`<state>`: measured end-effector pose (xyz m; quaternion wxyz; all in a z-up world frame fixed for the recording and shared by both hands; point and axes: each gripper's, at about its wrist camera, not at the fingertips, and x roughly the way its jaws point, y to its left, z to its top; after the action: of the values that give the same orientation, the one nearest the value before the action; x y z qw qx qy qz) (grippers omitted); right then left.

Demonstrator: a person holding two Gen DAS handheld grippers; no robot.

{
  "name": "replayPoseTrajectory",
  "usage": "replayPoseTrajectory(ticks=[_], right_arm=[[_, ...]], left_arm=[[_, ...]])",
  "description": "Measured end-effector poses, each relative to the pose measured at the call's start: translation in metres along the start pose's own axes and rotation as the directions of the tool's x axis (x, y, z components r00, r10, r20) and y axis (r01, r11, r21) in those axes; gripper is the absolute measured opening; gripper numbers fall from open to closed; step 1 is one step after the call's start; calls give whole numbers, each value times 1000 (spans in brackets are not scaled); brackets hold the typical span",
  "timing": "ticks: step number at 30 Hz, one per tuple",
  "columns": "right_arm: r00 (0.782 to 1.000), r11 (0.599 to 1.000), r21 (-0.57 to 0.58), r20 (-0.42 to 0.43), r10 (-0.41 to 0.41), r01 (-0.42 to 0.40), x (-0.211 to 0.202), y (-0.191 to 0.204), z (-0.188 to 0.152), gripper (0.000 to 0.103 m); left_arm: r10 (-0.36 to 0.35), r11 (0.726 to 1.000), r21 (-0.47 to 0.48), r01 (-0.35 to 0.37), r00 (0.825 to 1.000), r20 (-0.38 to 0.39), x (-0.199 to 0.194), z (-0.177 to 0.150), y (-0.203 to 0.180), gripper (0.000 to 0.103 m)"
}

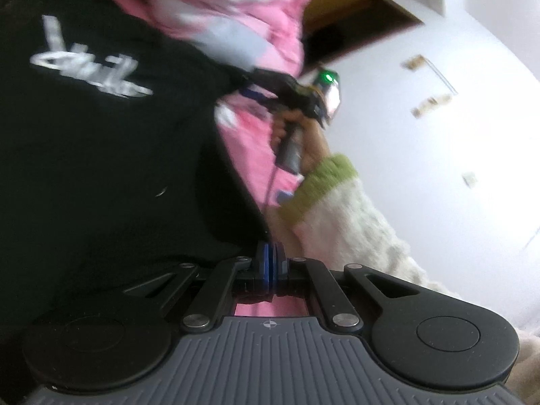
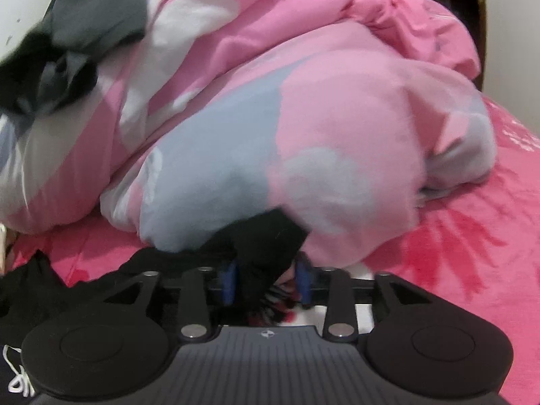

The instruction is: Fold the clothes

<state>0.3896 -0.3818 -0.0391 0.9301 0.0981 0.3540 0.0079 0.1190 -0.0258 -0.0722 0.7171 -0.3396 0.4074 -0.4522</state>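
In the left wrist view, the left tongs [image 1: 270,270] are pressed together at the edge of the black garment [image 1: 101,152], which hangs beside them; beyond it a hand [image 1: 300,135] in a green-cuffed sleeve [image 1: 317,182] grips the other tool. In the right wrist view, the right tongs [image 2: 266,280] clamp a bunch of that garment, just before the pink duvet [image 2: 320,135] on the bed [image 2: 472,253].

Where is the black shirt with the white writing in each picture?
Left wrist view: the black shirt fills the left half, its white writing at upper left; the left claw is closed at the shirt's lower edge.
Right wrist view: black cloth, probably the same shirt, sits low in the centre between the right claw's fingers, trailing to the lower left.
Shared landmark: the pink quilt with white and grey patches.
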Motion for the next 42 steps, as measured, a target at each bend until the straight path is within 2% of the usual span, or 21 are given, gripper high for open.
replayPoseTrajectory(ticks=[4,9,12,16,23,24,25,26,27,28,30,33,35,39,42], right_arm=[[1000,998,55,26,16,-18,-53,-23,11,48],[987,986,114,115,110,-123,-155,-63,-3,48],[970,976,139,199,139,-168,-222,-87,-31,48],[957,964,188,255,139,-190,-296,-115,-84,48],[946,929,313,308,100,-200,-379,-131,-197,48],[944,920,335,315,94,-204,-385,-133,-210,49],[942,911,357,323,89,-208,-391,-134,-224,49],[941,902,376,326,86,-213,-395,-134,-236,50],[943,895,388,319,92,-219,-393,-132,-243,51],[945,889,400,312,98,-224,-392,-130,-250,51],[948,875,423,298,111,-235,-389,-125,-265,51],[950,860,440,274,148,-260,-380,-113,-281,51],[950,858,431,252,183,-280,-369,-101,-285,51],[973,910,355,162,167,-215,-336,-67,-289,51],[987,949,278,107,121,-147,-314,-43,-290,50]], left_arm=[[-49,998,29,51,997,-66,24,-3,-17,0],[-74,997,21,79,984,-165,72,-9,-24,0],[-71,997,15,76,973,-220,104,-13,-24,0],[-32,999,5,35,960,-277,144,-23,-17,0],[14,996,87,5,976,-217,149,-48,-30,5],[20,995,99,1,978,-208,150,-51,-31,16],[26,994,110,-4,980,-199,151,-55,-33,33],[32,992,122,-9,981,-189,152,-58,-35,40],[38,991,133,-14,983,-180,152,-62,-37,52],[44,989,145,-19,984,-171,153,-66,-39,59],[53,985,170,-26,986,-156,151,-72,-43,66],[67,972,232,-28,984,-162,119,-78,-54,68],[113,961,266,-71,983,-147,99,-85,-58,69],[232,936,281,-210,972,-47,26,-98,-50,69],[330,919,207,-337,941,69,-37,-102,-40,69]])
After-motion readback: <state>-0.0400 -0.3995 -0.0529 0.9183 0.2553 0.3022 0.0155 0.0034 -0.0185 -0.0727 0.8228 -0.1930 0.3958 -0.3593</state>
